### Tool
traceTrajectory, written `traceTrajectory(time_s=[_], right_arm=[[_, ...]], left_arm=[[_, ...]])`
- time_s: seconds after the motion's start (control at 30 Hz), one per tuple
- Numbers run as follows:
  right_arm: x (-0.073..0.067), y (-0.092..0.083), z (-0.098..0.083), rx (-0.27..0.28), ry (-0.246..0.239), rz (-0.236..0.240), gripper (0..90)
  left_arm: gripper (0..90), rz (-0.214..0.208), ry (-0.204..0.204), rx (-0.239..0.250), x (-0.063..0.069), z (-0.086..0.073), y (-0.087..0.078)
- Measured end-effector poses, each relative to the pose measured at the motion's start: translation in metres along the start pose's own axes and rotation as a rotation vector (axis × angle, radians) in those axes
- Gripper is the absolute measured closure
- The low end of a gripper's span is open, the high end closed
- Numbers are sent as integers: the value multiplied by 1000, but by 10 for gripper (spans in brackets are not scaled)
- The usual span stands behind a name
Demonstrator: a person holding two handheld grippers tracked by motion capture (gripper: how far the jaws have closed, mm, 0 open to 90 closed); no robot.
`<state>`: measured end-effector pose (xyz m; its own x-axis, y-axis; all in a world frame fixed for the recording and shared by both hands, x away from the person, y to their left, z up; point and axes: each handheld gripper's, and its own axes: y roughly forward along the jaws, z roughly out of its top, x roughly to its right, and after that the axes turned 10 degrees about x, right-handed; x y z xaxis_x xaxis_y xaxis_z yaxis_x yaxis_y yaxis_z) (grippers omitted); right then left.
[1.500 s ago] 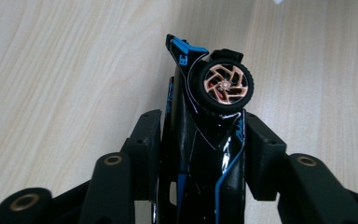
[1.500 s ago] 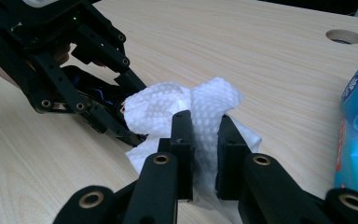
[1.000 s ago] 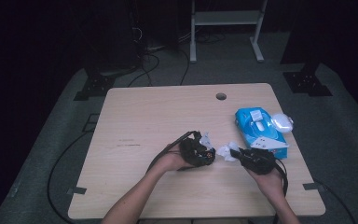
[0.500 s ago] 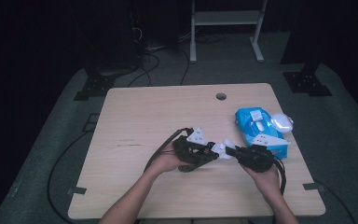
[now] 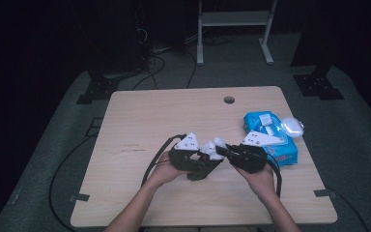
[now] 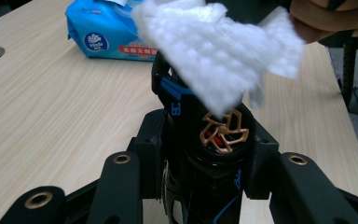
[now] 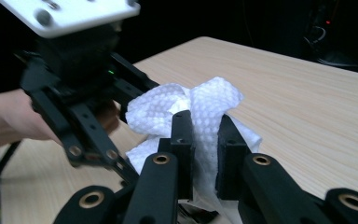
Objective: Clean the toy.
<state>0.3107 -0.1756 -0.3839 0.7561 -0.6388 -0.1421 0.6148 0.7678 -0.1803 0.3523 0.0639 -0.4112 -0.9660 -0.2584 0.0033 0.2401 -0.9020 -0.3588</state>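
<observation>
While the two hands meet low in the middle of the high view, the left claw (image 5: 204, 164) and the right claw (image 5: 224, 151) point at each other just above the tabletop (image 5: 149, 125), with a crumpled white wipe (image 5: 213, 149) bunched between them. Seen from the right gripper view, the right claw (image 7: 204, 154) is closed on the wipe (image 7: 186, 112): its two black jaws stand upright in the lower middle of the frame and pinch a fold of the dimpled white sheet, which billows out above and to the left of them. Behind the wipe, at the upper left of that frame, sits the left gripper's black frame with its pale plate on top, and a hand shows at the left edge.

Along the left gripper view, the left claw (image 6: 205, 154) is clamped round a dark cylindrical object (image 6: 200, 140) with blue markings and a gold, fan-shaped fitting on its end, low in the centre of the frame. The wipe (image 6: 214, 51) hangs over the far end of that object, touching it, and fills the upper middle of the frame; fingers show at the upper right corner.

A blue pack of wipes (image 5: 270, 140) lies at the right side of the tabletop in the high view, well apart from the left hand and just behind the right one; in the left gripper view it sits at the upper left (image 6: 107, 32)
</observation>
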Motion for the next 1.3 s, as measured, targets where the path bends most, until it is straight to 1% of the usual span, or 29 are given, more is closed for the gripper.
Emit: traceTrajectory(time_s=[0.03,0.13,0.23,0.3,0.43,0.47,0.53,0.63,0.73,0.77,0.8,0.93,1.03,1.13,1.2,1.27,1.3], right_arm=[[1,0,-1,-4,-2,-3,800],[7,-2,-8,-24,17,-29,800],[11,-2,-14,-39,39,-41,800],[10,-1,-13,-36,41,-35,800],[0,5,-4,-13,18,1,800],[-2,7,-2,-4,18,16,800],[-2,8,-2,-4,6,15,800],[4,6,-8,-24,15,-14,800],[13,3,-20,-51,49,-35,800],[16,2,-24,-54,73,-35,800],[17,2,-25,-51,87,-31,800],[12,3,-17,-19,80,-16,800],[9,4,-10,14,81,25,800],[9,5,-12,3,69,21,800],[12,5,-15,-18,64,1,800],[15,4,-19,-26,89,2,800],[14,5,-19,-26,86,-2,800]], left_arm=[[583,4,-1,3,0,-2,-3],[583,14,-9,17,-1,-6,-9],[583,16,-16,23,-1,-7,-11],[583,18,-8,23,0,-7,-11],[583,18,-3,29,0,-7,-11],[583,18,-7,33,1,-7,-11],[583,18,-14,36,0,-9,-12],[583,20,-18,42,-1,-11,-15],[583,19,-16,39,-2,-11,-16],[583,17,-14,38,-2,-10,-15],[583,17,-14,37,-1,-10,-15],[583,19,-10,40,-1,-8,-14],[583,19,-6,36,-1,-8,-13],[583,19,-9,34,-1,-9,-14],[583,19,-10,32,-2,-9,-15],[583,17,-5,26,-1,-9,-15],[583,19,-4,31,-1,-8,-15]])
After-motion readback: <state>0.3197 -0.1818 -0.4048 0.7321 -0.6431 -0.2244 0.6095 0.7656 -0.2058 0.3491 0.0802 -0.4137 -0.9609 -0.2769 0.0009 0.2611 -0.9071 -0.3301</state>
